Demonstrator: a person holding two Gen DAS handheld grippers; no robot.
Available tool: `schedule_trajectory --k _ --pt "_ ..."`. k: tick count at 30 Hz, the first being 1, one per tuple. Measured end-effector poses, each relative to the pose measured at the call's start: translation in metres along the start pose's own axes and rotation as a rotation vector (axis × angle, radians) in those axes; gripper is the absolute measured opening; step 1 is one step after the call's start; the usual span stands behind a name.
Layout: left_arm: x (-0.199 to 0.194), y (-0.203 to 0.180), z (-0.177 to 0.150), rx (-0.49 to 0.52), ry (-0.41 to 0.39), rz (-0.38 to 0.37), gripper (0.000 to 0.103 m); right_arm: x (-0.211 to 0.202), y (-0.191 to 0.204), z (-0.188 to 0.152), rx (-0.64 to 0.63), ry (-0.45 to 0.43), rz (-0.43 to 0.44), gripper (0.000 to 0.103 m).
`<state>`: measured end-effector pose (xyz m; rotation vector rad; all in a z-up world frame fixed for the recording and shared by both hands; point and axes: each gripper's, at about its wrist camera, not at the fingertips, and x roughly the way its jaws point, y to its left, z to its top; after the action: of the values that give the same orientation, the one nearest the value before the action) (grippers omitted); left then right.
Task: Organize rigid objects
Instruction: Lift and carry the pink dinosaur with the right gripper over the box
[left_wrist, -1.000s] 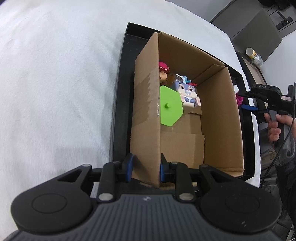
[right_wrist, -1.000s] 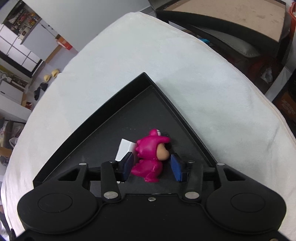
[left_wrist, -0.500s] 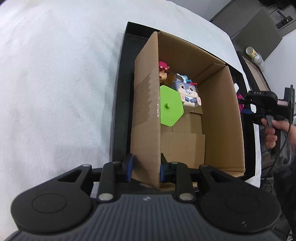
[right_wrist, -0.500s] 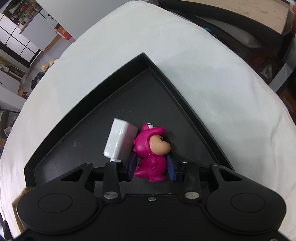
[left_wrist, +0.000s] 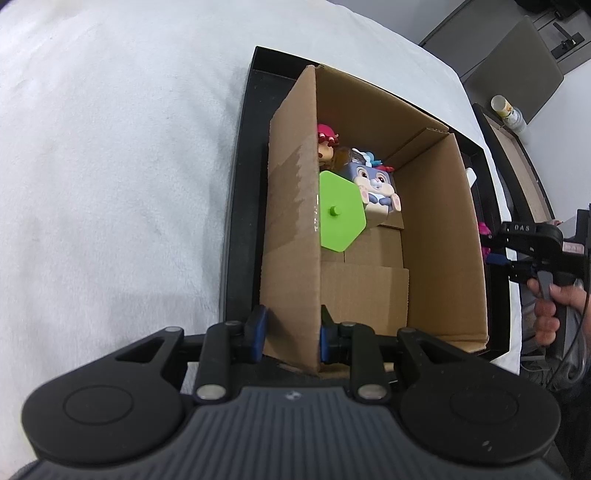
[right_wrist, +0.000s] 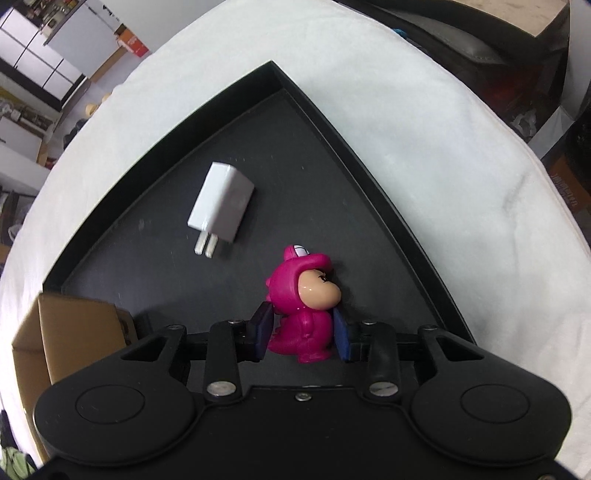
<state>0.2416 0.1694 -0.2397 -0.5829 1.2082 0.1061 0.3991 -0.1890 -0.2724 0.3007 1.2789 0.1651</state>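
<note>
Pink figurine (right_wrist: 303, 314): pinched at the torso between the pads of my right gripper (right_wrist: 302, 334), head and hood sticking out forward past the fingertips. It looks lifted clear of the black tray (right_wrist: 369, 192), though I cannot confirm the gap from this angle. In the left wrist view only a sliver of it shows (left_wrist: 483, 230), just beyond the right-hand wall of the cardboard box (left_wrist: 439, 236).

White charger (right_wrist: 221, 201) lies flat on the tray floor, prongs toward me, apart from the figurine. Untouched so far.

My left gripper (left_wrist: 290, 332) is closed on the near corner of the box's tall left flap, one pad outside, one inside. It seems to be steadying the box on the tray.

Box contents, far end: green hexagonal piece (left_wrist: 340, 216) leaning on the left wall, bunny cube (left_wrist: 376, 182) beside it, red-haired figurine (left_wrist: 325, 142) behind.

Risks, as I judge them:
- Grip is low on a rounded, glossy body (top-heavy head). It could pivot or slip out during the swing toward the box.
- The box's right wall stands between the figurine and the opening. Carrying too low would clip the rim and shove the box; the left hold on thin cardboard may only bend.
- Releasing from height could bounce it onto the packed toys or knock the hexagon over. The near floor of the box is bare, so that is the safer drop zone.
</note>
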Motion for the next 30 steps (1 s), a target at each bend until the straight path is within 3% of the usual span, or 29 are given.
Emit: schedule_trajectory --k 8,13,17,20,28,30 --pt "-0.001 0.001 0.000 -0.007 0.002 -0.005 0.025 -0.008 -0.007 -0.008 -0.023 0.033 0.013 0.035" --pt "-0.003 0.002 -0.001 -0.007 0.002 -0.010 0.025 -0.006 0.000 -0.010 -0.058 0.048 -0.029 0.037" --pt "-0.004 0.001 -0.001 -0.001 0.000 -0.006 0.025 -0.007 0.009 -0.013 -0.094 0.024 -0.089 0.056" --pt "-0.003 0.001 -0.002 -0.003 0.000 -0.010 0.025 -0.007 0.015 -0.012 -0.114 0.012 -0.108 0.059" --pt "-0.003 0.001 -0.001 -0.004 0.000 -0.012 0.025 -0.001 0.022 -0.013 -0.134 0.006 -0.158 0.058" --pt "-0.003 0.002 -0.001 -0.007 -0.001 -0.013 0.025 -0.002 0.026 -0.014 -0.150 -0.002 -0.169 0.044"
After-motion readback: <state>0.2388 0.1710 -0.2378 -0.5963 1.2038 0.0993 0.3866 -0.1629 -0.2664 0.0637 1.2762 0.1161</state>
